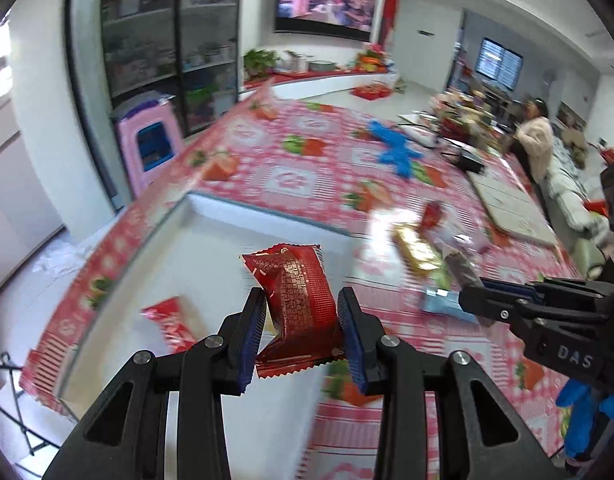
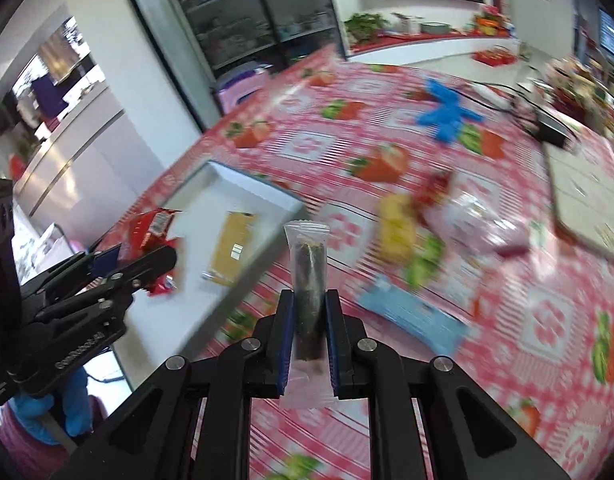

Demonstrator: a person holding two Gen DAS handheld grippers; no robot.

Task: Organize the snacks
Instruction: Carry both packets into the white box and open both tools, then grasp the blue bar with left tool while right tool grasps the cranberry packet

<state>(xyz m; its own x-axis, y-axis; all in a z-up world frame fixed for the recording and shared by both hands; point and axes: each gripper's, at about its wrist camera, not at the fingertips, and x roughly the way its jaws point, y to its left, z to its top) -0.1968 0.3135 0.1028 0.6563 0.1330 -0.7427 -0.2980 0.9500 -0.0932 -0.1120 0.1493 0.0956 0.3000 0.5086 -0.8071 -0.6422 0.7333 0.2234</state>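
Snacks are in both of your grippers: your left gripper (image 1: 303, 320) is clamped on a dark red foil packet (image 1: 297, 300), its pads pressing the crumpled sides, and the packet hangs above the white tray (image 1: 211, 240). Your right gripper (image 2: 309, 336) has its jaws nearly together, pinching a clear sleeve with a dark roll inside (image 2: 307, 292) that stands upright between the pads, above the tablecloth just beside the tray's near corner. Inside the tray, the left view shows a red wrapper (image 1: 171, 322) on the white floor, and the right view shows a yellow packet (image 2: 231, 248) lying flat. Beyond the tray, on the red-and-white strawberry tablecloth (image 1: 307, 160), a loose cluster waits: a gold bar (image 1: 417, 250), a light blue packet (image 2: 411, 316) and a clear bag (image 2: 475, 216), all blurred. Farther back lies a blue glove (image 1: 395, 148). At the far end a person in a pale coat (image 1: 537, 144) sits by the table.
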